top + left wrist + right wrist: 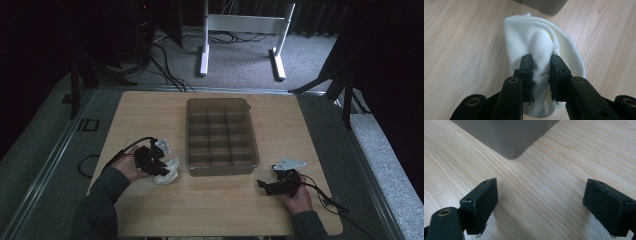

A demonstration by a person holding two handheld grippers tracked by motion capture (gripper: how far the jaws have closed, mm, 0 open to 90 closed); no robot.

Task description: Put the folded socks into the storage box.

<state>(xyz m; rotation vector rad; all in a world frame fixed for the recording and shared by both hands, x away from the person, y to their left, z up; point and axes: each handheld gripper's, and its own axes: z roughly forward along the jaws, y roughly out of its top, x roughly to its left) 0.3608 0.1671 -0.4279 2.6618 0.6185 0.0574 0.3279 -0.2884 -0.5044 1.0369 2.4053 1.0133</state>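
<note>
The left gripper (541,75) has its black fingers (526,72) pinched nearly together on a bunched fold of the soft white cloth (541,42), which lies crumpled on the light wooden surface (150,115) at the lower left of the high view, just beside the near left corner of the grey translucent plastic divider tray (222,167). The right gripper (541,205), at the lower right of that view, rests low over bare wood with its fingers spread wide and gripping nothing, the tray's corner ahead of it. As I judge it, the cloth is gripped but not yet lifted clear. Every compartment I can see looks empty, so moving or placing the cloth is all still to do.
</note>
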